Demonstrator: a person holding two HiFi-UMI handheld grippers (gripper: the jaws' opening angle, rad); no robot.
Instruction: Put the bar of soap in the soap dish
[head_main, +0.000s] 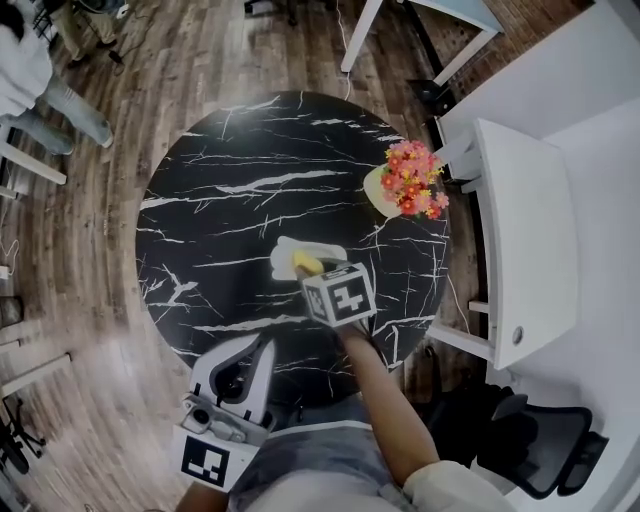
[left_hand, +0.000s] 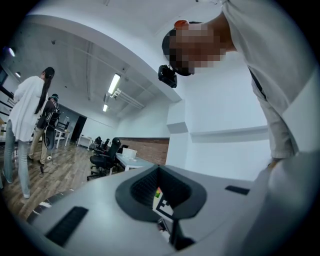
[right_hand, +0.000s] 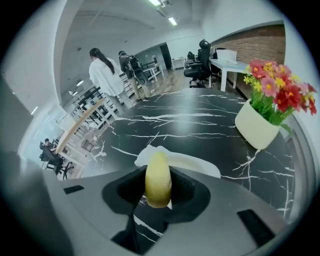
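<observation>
A yellow bar of soap (right_hand: 158, 181) stands on edge between the jaws of my right gripper (right_hand: 158, 167), which is shut on it. It hangs just over the near rim of the white soap dish (right_hand: 196, 163) on the black marble table (head_main: 230, 200). From the head view, the soap (head_main: 303, 263) shows at the dish (head_main: 285, 250), under the right gripper (head_main: 310, 272) and its marker cube. My left gripper (head_main: 265, 348) is held back at the table's near edge, close to my body, with nothing in it. In the left gripper view its jaws (left_hand: 159, 172) look shut.
A cream pot of red, pink and orange flowers (head_main: 410, 182) stands on the table to the right of the dish. A white desk (head_main: 525, 230) and a black office chair (head_main: 535, 445) are beside the table on the right. People stand far off (right_hand: 105, 70).
</observation>
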